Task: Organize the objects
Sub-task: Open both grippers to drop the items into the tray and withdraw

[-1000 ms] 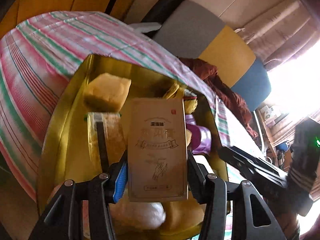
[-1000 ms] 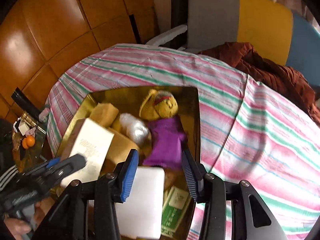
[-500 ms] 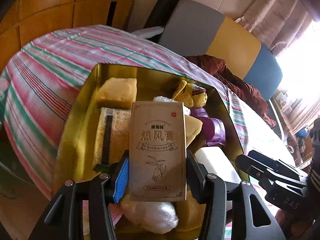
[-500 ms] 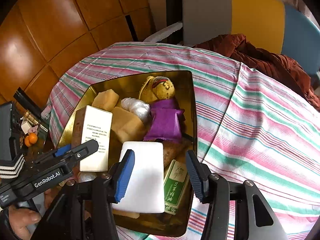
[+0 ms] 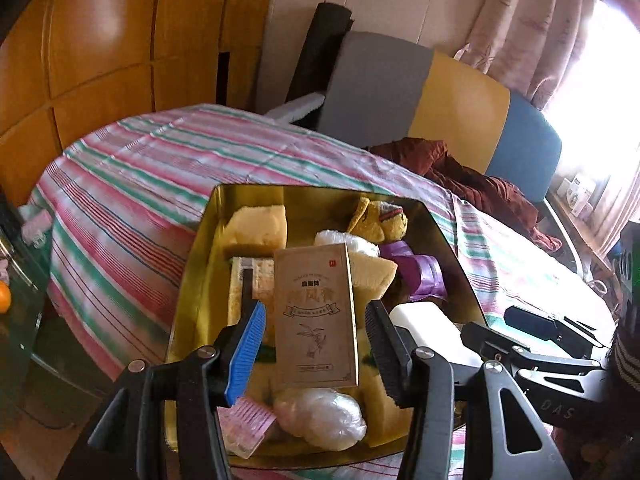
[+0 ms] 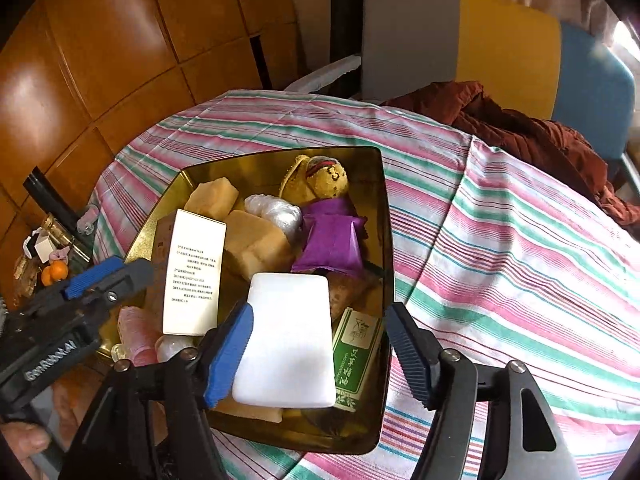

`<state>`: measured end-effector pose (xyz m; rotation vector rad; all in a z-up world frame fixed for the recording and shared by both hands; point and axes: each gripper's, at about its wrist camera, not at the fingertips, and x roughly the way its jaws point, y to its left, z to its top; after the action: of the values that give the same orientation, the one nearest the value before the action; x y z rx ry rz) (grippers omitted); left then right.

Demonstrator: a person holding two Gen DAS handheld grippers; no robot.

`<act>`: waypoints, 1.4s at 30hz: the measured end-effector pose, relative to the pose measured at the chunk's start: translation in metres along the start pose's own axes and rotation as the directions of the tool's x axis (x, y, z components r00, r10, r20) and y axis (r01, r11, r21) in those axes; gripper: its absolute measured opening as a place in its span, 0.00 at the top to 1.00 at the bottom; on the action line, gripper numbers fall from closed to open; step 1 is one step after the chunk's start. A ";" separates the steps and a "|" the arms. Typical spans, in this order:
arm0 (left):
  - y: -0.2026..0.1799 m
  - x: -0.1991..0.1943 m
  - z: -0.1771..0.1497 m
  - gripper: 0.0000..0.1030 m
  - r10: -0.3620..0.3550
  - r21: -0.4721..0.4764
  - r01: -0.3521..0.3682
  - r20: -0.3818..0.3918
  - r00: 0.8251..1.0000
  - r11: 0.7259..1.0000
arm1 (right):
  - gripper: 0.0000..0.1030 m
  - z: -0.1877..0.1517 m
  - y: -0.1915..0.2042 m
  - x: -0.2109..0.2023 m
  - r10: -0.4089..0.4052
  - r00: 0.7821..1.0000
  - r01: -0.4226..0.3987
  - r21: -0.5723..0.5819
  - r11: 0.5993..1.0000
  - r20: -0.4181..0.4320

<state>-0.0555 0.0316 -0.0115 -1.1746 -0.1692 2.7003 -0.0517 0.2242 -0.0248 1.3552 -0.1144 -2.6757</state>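
Both grippers over the gold tray (image 6: 384, 240).
Left gripper (image 5: 316, 344) stood released around a brown carton (image 5: 316, 316); right gripper (image 6: 320, 348) was opening, empty, above a white block (image 6: 288, 340).

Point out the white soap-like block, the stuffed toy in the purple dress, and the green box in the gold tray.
white block (image 6: 290, 336), right wrist view, middle of its top face
stuffed toy (image 6: 332, 232), right wrist view, purple dress
green box (image 6: 356, 352), right wrist view, printed front face

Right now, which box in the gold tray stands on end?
The tan printed box, upright beside the yellow sponges; the green box lies flat against the tray's side wall.
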 end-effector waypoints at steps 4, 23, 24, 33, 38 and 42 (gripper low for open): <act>-0.003 -0.012 -0.001 0.48 0.025 0.028 -0.026 0.033 0.999 0.999 | 0.26 -0.005 0.005 -0.006 -0.026 0.999 0.027 -0.013 1.000 0.022; -0.020 -0.059 -0.010 0.27 0.131 0.036 -0.138 0.149 0.980 0.990 | 0.13 -0.036 0.018 -0.049 -0.214 0.954 0.221 -0.010 0.975 0.209; -0.021 -0.061 -0.010 0.26 0.163 0.037 -0.171 0.161 0.973 0.985 | 0.12 -0.037 0.019 -0.051 -0.219 0.951 0.227 -0.011 0.974 0.219; -0.012 -0.059 -0.006 0.27 0.218 0.024 -0.225 0.164 0.962 0.974 | 0.07 -0.041 0.023 -0.050 -0.196 0.954 0.208 -0.030 0.978 0.226; -0.012 -0.058 -0.008 0.29 0.205 0.028 -0.212 0.163 0.965 0.977 | 0.07 -0.043 0.024 -0.049 -0.185 0.957 0.196 -0.028 0.980 0.221; -0.014 -0.056 -0.008 0.34 0.186 0.040 -0.194 0.153 0.971 0.980 | 0.07 -0.045 0.026 -0.049 -0.182 0.959 0.194 -0.033 0.980 0.218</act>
<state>-0.0103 0.0332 0.0258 -1.0218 -0.0034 2.9405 0.0155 0.2060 -0.0089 1.1092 0.0683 -2.9541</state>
